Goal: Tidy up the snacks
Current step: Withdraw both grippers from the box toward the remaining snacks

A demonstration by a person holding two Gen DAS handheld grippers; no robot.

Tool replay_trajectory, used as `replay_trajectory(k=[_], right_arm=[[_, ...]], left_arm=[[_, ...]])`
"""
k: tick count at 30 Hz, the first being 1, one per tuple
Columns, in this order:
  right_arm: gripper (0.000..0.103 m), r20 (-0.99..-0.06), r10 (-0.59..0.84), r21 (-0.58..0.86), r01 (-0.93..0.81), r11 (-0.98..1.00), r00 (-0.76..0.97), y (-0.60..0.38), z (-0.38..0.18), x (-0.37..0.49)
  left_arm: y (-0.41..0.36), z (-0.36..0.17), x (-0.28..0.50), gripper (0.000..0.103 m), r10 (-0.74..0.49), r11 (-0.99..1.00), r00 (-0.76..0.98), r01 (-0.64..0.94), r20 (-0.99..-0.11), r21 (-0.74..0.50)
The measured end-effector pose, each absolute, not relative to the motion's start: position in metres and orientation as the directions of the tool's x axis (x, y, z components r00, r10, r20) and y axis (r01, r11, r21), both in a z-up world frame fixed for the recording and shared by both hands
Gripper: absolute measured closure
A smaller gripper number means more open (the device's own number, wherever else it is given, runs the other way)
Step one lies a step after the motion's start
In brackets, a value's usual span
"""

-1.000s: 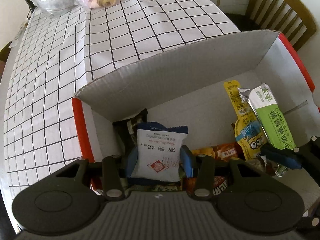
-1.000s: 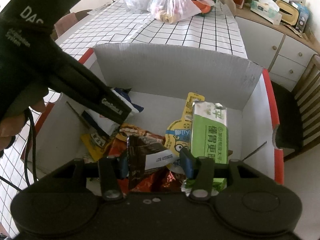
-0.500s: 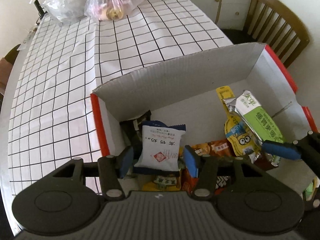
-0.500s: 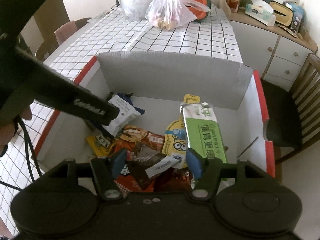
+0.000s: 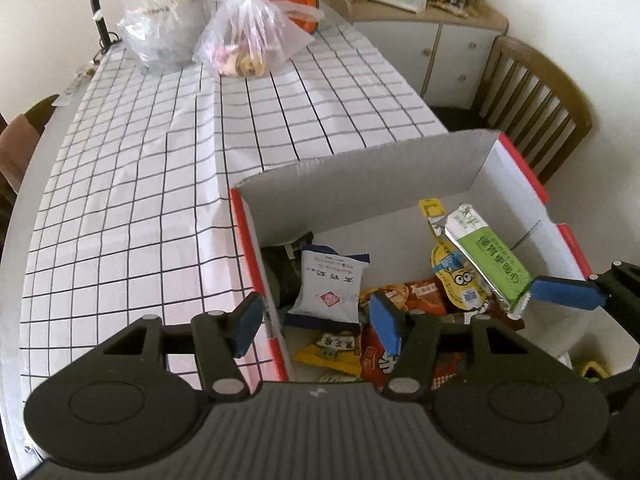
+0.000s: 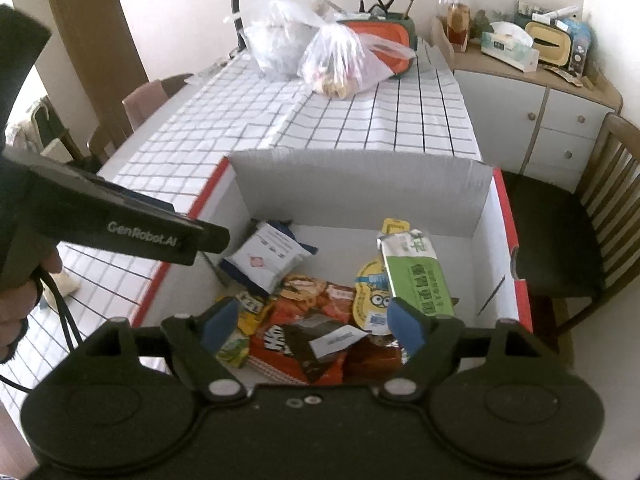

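A red-edged cardboard box (image 5: 360,168) (image 6: 360,168) at the table's near end holds several snack packets. A white and blue packet (image 5: 328,288) (image 6: 270,256) lies at its left side. A green and white packet (image 5: 488,256) (image 6: 416,272) leans at the right, over a yellow cartoon pouch (image 6: 372,300). A dark packet with a white label (image 6: 320,344) rests on red and orange bags (image 6: 280,340). My left gripper (image 5: 316,320) is open and empty above the box's left wall. My right gripper (image 6: 316,328) is open and empty above the pile.
The table has a white grid cloth (image 5: 120,200). Two filled plastic bags (image 5: 248,36) (image 6: 340,56) and an orange container (image 6: 384,36) stand at its far end. A wooden chair (image 6: 560,232) stands right of the box. A cabinet (image 6: 560,120) with clutter lies beyond.
Both grippers opened and pulled up and back. The left let go of the white and blue packet; the right let go of the dark packet. Both packets now lie in the box.
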State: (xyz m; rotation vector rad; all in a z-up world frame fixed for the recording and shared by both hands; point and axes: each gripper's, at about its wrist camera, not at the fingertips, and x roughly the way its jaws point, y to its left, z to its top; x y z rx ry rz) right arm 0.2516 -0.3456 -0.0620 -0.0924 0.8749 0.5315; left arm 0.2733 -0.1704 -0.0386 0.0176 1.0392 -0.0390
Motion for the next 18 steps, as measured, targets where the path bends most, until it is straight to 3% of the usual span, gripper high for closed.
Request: replay_trajectory(k=[10, 13, 18], right_arm=[[0.018, -0.707, 0.429, 0.149, -0.474, 0.868, 0.562, -0.326, -0.038, 0.225], [0.007, -0.688, 0.439, 0.156, -0.473, 0.867, 0.578, -0.318, -0.032, 0.217], [0.006, -0.668, 0.452, 0.159, -0.481, 0.862, 0.591, -0.298, -0.025, 0.205]], left_arm=[[-0.141, -0.010, 0.234, 0.041, -0.054, 0.998, 0.592, 0.047, -0.804, -0.032], [-0.130, -0.004, 0.222, 0.040, -0.061, 0.998, 0.612, 0.051, -0.789, -0.037], [-0.109, 0.005, 0.203, 0.040, -0.048, 0.999, 0.649, 0.037, -0.759, -0.031]])
